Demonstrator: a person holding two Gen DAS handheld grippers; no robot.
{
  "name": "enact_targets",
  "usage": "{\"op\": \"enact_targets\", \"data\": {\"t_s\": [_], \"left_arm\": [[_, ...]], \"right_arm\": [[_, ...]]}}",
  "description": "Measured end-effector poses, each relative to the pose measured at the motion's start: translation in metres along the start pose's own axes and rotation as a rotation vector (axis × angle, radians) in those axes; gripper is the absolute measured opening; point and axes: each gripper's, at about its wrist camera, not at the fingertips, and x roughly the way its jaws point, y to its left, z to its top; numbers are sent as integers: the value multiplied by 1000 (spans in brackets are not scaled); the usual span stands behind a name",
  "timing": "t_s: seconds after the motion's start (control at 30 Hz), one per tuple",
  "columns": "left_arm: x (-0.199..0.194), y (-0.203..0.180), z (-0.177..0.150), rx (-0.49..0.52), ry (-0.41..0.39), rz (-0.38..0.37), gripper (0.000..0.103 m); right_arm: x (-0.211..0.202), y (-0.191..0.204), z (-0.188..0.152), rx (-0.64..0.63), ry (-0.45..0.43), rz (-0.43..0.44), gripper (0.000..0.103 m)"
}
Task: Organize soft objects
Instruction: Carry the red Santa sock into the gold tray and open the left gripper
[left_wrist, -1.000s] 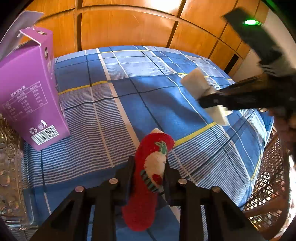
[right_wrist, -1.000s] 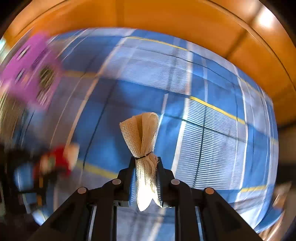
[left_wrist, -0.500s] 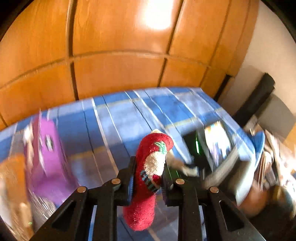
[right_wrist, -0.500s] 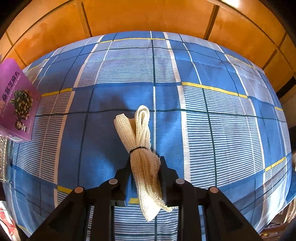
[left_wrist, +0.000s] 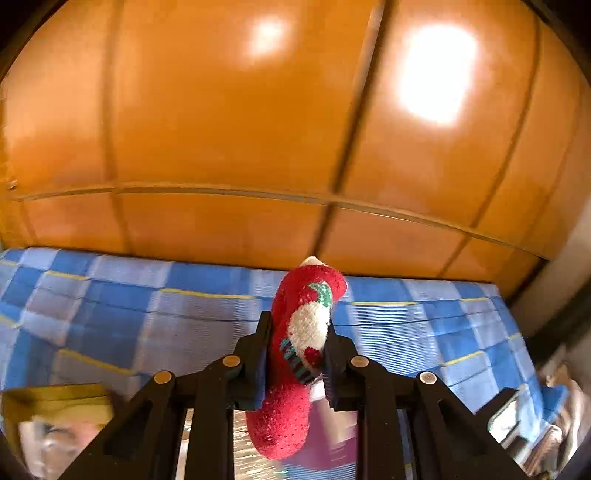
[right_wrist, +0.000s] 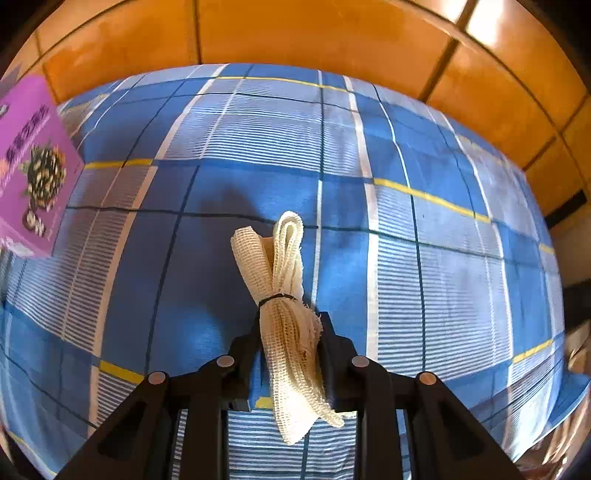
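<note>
Tools grip red sock (left_wrist: 295, 369) and cream mesh bundle (right_wrist: 288, 332) separately.

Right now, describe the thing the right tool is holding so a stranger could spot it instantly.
Find the blue plaid bedspread below the orange wood panelling. Above its middle, the right tool grips a cream mesh bundle, folded and cinched by a thin dark tie. Unlike the purple box at the left, it is pale, netted and soft.
</note>
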Motion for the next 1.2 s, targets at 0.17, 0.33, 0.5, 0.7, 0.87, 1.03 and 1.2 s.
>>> {"op": "enact_targets", "data": {"t_s": [0.17, 0.33, 0.5, 0.7, 0.87, 1.03, 1.2], "left_arm": [[-33, 63, -23, -73, -34, 68, 23], [-63, 117, -60, -136, -46, 125, 23], [-96, 171, -107, -210, -39, 166, 23], [-133, 233, -160, -350, -32, 228, 24], [-157, 273, -204, -474, -31, 268, 24], [-167, 288, -239, -562, -16, 269, 24], [-158, 284, -262, -583, 20, 263, 25]], "right_arm": [[-4, 12, -2, -54, -18, -47, 24], [-11, 7, -5, -36, -14, -40, 24], [-9, 13, -7, -90, -35, -76, 23], [-9, 21, -9, -140, -53, -118, 22], [-8, 20, -8, -136, -54, -121, 22], [-9, 20, -9, -134, -55, -125, 22], [-8, 20, -8, -131, -56, -127, 22]]}}
